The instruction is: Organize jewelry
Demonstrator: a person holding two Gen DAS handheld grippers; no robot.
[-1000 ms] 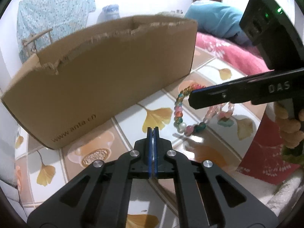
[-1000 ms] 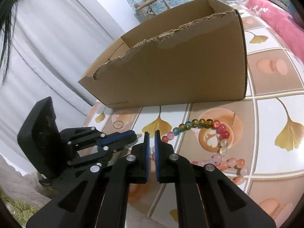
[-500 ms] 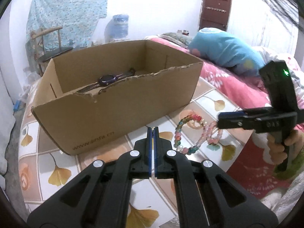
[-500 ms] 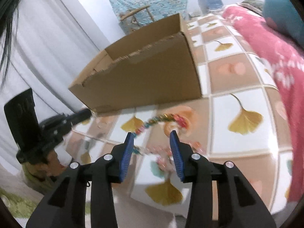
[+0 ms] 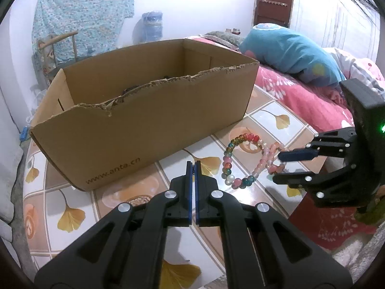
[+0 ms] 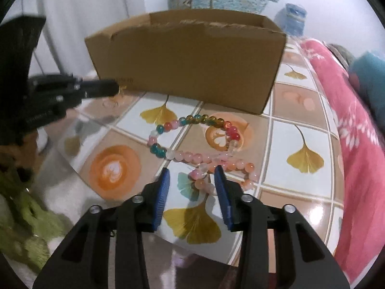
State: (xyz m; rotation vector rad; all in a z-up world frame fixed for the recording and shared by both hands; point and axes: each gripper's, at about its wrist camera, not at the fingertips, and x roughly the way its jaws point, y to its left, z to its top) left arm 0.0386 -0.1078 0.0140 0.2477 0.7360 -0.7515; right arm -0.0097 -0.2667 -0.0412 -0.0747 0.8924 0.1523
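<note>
A pink bead bracelet (image 6: 216,163) lies on the tiled tabletop (image 6: 305,130), overlapping a multicolour bead bracelet (image 6: 192,120). My right gripper (image 6: 191,177) straddles the near loop of the pink bracelet. Its jaws are closing, with a small gap still showing at each blue pad. From the left wrist both bracelets, pink (image 5: 264,159) and multicolour (image 5: 228,159), lie right of my left gripper (image 5: 192,168), which is shut on nothing. The right gripper (image 5: 276,168) reaches in from the right edge. An open cardboard box (image 5: 144,125) stands behind them.
Something dark (image 5: 127,91) shows inside the box behind its torn front wall. A pink blanket (image 6: 356,120) and a blue pillow (image 5: 288,53) border the table on the right. A green fuzzy mat (image 6: 24,216) lies below the table's near edge.
The right gripper went from shut to open, swung over the bracelets and now straddles the pink one with its jaws narrower than half a second ago. The left gripper stayed shut.
</note>
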